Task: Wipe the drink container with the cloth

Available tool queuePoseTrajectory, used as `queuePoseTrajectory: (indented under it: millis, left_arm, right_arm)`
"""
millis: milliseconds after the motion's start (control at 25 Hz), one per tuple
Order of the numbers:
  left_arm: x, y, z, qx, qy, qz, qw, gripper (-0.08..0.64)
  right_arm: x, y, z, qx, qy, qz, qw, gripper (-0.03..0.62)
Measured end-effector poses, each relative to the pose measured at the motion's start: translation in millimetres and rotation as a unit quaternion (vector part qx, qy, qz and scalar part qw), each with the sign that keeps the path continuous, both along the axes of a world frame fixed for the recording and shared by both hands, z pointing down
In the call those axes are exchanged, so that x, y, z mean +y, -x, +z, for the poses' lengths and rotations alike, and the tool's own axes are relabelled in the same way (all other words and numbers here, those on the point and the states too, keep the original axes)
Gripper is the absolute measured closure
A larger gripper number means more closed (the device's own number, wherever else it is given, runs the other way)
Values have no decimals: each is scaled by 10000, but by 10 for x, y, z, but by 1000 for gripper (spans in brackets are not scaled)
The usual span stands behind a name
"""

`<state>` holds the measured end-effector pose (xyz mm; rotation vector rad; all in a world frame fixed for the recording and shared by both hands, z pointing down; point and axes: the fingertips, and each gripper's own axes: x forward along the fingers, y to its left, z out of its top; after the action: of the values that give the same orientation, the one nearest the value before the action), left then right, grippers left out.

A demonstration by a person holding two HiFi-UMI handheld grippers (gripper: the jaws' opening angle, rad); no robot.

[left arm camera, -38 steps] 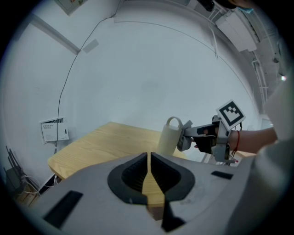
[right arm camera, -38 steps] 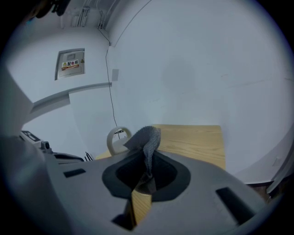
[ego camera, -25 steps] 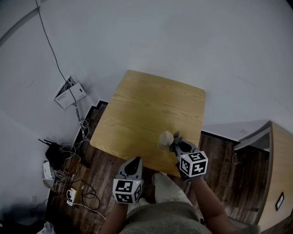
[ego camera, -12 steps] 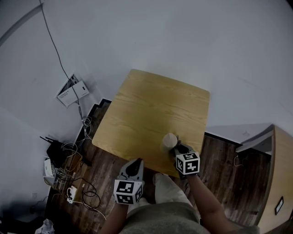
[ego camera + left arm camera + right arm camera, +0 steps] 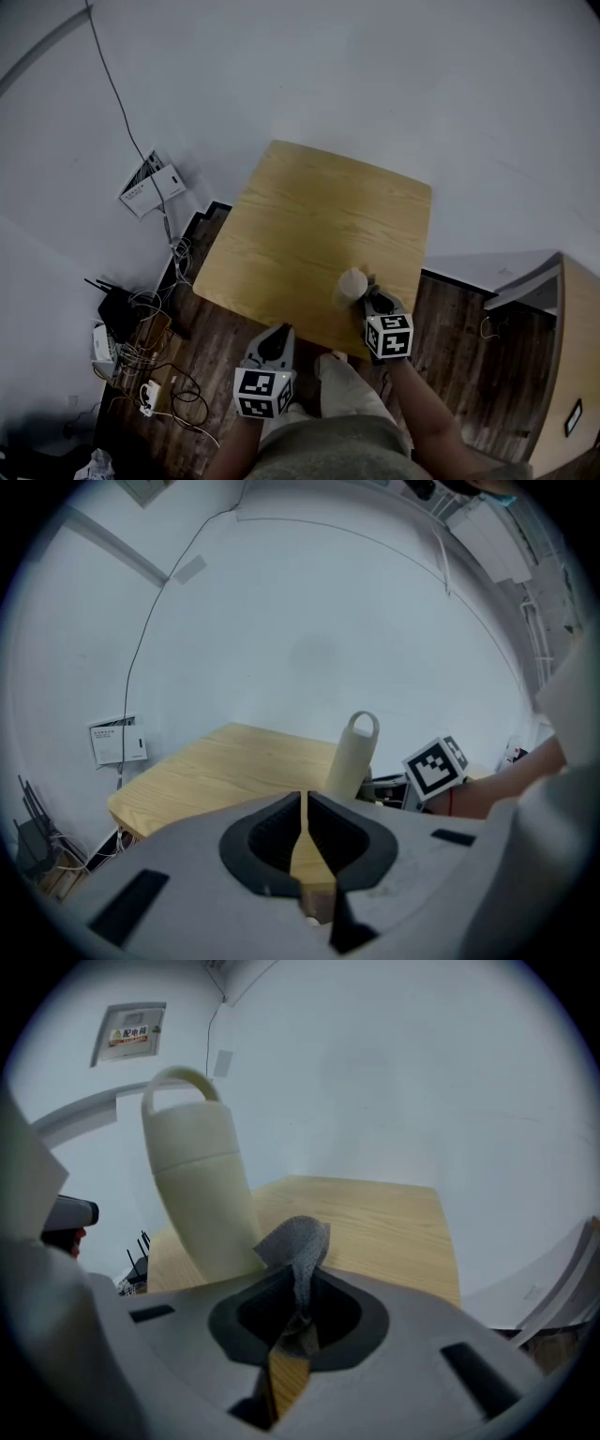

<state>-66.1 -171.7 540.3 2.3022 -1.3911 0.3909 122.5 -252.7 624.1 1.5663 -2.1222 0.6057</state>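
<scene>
Gripped the cloth (image 5: 298,1241) beside the bottle (image 5: 202,1194).
My right gripper (image 5: 302,1290) had its jaws clamped on it above the surface (image 5: 384,1218); my left gripper (image 5: 305,819) had its jaws closed, empty.

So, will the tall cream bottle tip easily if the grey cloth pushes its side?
Probably: the tall cream bottle is narrow for its height, and the left gripper is not steadying it. It may also slide on the smooth wooden table.
</scene>
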Motion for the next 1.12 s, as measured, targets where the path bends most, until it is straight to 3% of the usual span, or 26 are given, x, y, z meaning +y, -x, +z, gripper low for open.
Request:
queuePoseTrajectory:
  millis: [320,1120]
  left_arm:
    - [245,66,-180,51,-173,152,9997,540]
    - [1112,360,-480,287,-410,181,9986,540]
  right_arm:
    - [427,10,-566,-308,-515,227,9979,566]
    - [1645,699,-1588,-840,-1382,-191,9866,566]
